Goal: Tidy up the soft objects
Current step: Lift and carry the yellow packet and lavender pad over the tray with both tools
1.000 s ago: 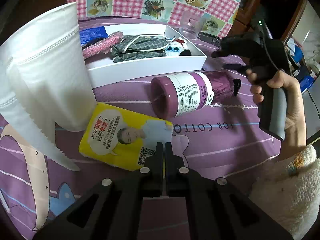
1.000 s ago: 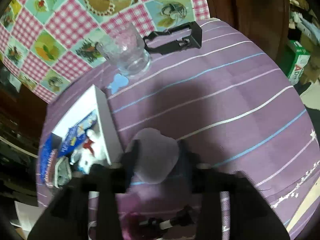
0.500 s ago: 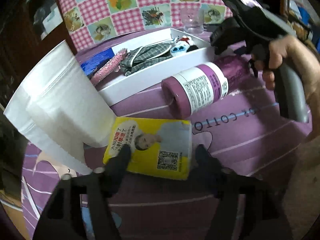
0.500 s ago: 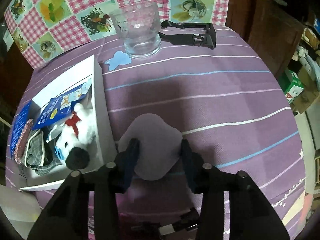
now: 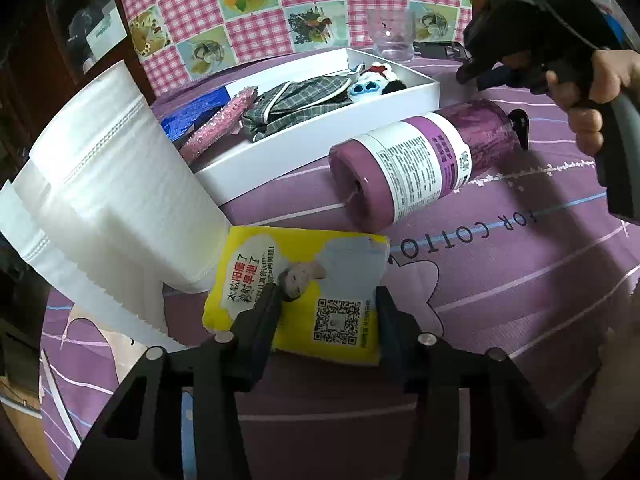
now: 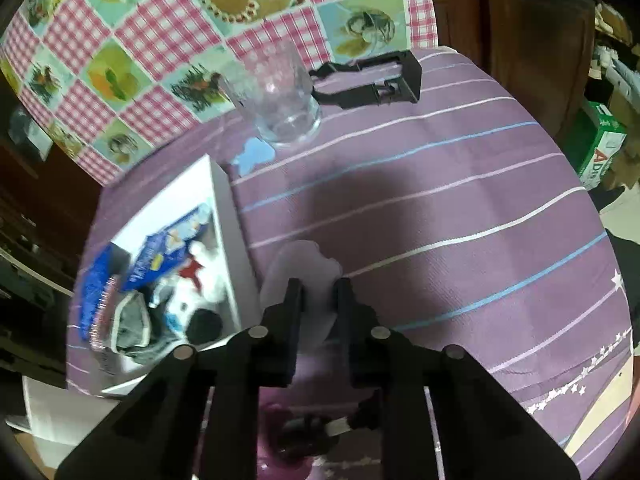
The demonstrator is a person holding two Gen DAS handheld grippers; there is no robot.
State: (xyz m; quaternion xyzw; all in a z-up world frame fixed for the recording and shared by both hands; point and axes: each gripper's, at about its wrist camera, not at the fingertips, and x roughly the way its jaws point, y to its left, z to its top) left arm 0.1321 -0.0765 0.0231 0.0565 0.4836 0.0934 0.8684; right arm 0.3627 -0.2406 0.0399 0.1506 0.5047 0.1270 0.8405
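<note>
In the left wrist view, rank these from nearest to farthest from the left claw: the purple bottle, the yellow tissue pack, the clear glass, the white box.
1. Yellow tissue pack, between the left claw's fingers.
2. Purple bottle, lying on its side, ahead and to the right.
3. White box, behind the bottle, toward the left.
4. Clear glass, at the table's far edge.

Left tongs [image 5: 325,307] have just been closing around the near end of the yellow tissue pack [image 5: 304,280] on the purple-clothed worktop [image 5: 500,280]. A purple bottle [image 5: 420,164] lies on its side behind it, next to the white box [image 5: 320,136] (plaid fabric inside).
</note>
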